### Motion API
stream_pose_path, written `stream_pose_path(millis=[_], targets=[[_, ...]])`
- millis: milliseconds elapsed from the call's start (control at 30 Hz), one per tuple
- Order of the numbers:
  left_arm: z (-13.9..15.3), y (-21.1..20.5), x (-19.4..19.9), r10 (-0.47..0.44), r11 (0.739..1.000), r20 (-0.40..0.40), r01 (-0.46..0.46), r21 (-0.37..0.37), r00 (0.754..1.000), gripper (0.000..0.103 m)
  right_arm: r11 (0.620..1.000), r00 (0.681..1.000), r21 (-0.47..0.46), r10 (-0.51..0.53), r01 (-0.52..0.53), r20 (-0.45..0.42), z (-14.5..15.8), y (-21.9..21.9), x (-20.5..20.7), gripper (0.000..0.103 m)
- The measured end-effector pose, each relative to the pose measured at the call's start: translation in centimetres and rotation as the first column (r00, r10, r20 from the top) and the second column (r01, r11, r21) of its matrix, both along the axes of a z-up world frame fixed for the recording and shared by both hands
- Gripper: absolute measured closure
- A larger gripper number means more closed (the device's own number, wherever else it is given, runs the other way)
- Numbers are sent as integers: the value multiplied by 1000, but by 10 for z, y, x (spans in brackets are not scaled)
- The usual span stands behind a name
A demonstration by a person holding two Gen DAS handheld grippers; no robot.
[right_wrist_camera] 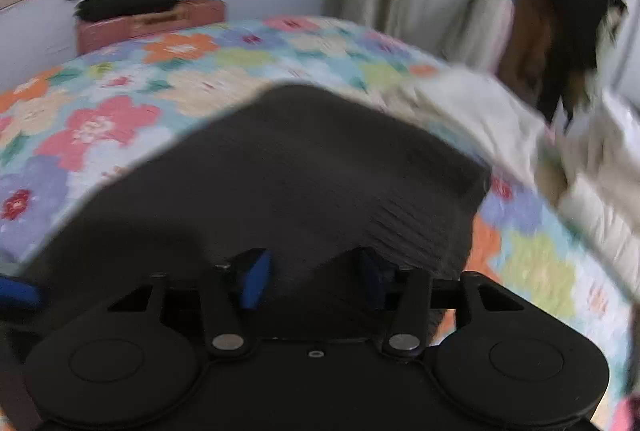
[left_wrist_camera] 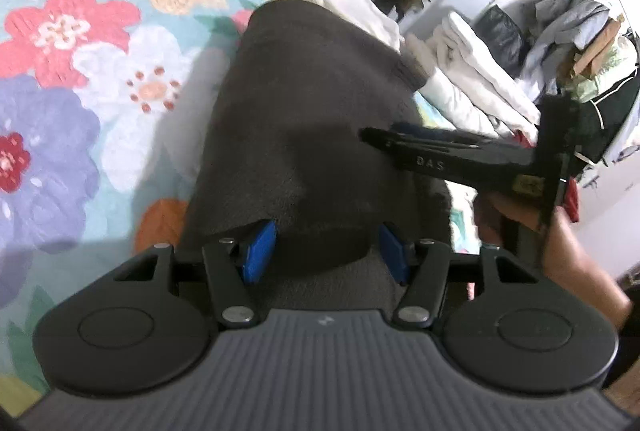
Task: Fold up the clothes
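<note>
Your dark grey cloth (left_wrist_camera: 312, 103) lies folded on the bed, on top of the flower bedspread (left_wrist_camera: 92, 43). It is a thick, fuzzy thing, and it looks like a neat block with straight edges. In the right wrist view the same cloth (right_wrist_camera: 320, 171) fills the middle, with the flower bedspread (right_wrist_camera: 180, 71) all around it.

Your left gripper (left_wrist_camera: 326, 251) sits low at the near end of the cloth. Its jaws stand about half open. The two blue pads (left_wrist_camera: 262, 251) are apart, one on each side of a rounded fold of the cloth. The left pad is tucked just under a flap of the cloth. I cannot tell if the pads press on the cloth.

Your right gripper (right_wrist_camera: 316, 275) is also about half open. Its blue pads (right_wrist_camera: 254, 279) are apart, and the cloth lies just past them. Nothing is pinched between them. That view is blurry.

In the left wrist view you can see your right gripper (left_wrist_camera: 372, 137) from the side, over the right part of the cloth, with your hand (left_wrist_camera: 520, 215) holding it.

A heap of white cloths (left_wrist_camera: 460, 71) lies to the right of the dark cloth, near the edge of the bed. More clothes hang on a rack (left_wrist_camera: 580, 23) behind it. A pink box (right_wrist_camera: 148, 23) with something black on top sits by the wall past the bed.
</note>
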State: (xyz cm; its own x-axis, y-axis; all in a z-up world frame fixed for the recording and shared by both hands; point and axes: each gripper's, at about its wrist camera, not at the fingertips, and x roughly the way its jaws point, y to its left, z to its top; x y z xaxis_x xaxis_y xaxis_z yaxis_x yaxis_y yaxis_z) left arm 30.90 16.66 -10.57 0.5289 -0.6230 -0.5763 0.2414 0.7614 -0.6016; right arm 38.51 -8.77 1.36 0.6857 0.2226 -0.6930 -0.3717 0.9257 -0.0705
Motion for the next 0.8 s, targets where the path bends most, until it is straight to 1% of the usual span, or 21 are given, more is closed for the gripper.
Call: stream_pose_path(millis=[33,67,100,167,233,333,400,467,500,533,600,633,667,733,800], targets=[[0,1,0,4,1000,1,-4,-16,1000,45,999,1000,47,-22,23,-20,-2,-10,2,48],[0,2,0,9,999,4,-9,-35,1000,42,996,999,83,-39,41,-33,-2,-16,1,48],[0,3,0,13,999,5,-12,-51,1000,40,994,998,97,-46,50,-40,0,-20,-1,48],[1,6,-1,17,997,4,-17,-71,1000,39,995,998,89,-42,45,-36,3,-20,-8,48],[3,8,-1,23,997,6,-23,-70,1000,38,995,999,92,-38,40,-19,10,-18,-17,48],[4,10,0,30,998,1,-30,-63,1000,38,995,1000,95,15,-16,19,19,-11,-44,44],[3,12,1,30,997,-9,-31,-73,1000,38,997,998,40,61,-62,18,12,-6,-61,41],[2,11,2,26,997,-19,-28,-71,999,38,995,996,-47,91,-90,21,-2,-1,-77,41],[2,10,2,24,998,-22,-25,-62,999,38,994,995,-65,94,-93,11,-7,-2,-83,41],[2,9,2,21,999,-22,-22,-50,1000,38,994,996,-61,87,-87,-6,-11,-4,-89,41],[5,4,0,4,1000,-9,-4,-15,1000,38,999,995,-14,49,-51,-87,-17,-16,-98,40],[7,2,-2,-6,1000,-1,6,8,1000,37,999,990,39,24,-18,-140,-20,-27,-104,40],[9,-2,-5,-16,999,6,15,38,1000,37,996,985,93,5,11,-175,-24,-36,-110,40],[12,-9,-9,-26,995,15,24,97,1000,37,979,975,191,-23,66,-221,-32,-54,-120,40],[14,-15,-12,-30,990,23,26,140,999,37,956,964,269,-43,117,-264,-38,-66,-122,40]])
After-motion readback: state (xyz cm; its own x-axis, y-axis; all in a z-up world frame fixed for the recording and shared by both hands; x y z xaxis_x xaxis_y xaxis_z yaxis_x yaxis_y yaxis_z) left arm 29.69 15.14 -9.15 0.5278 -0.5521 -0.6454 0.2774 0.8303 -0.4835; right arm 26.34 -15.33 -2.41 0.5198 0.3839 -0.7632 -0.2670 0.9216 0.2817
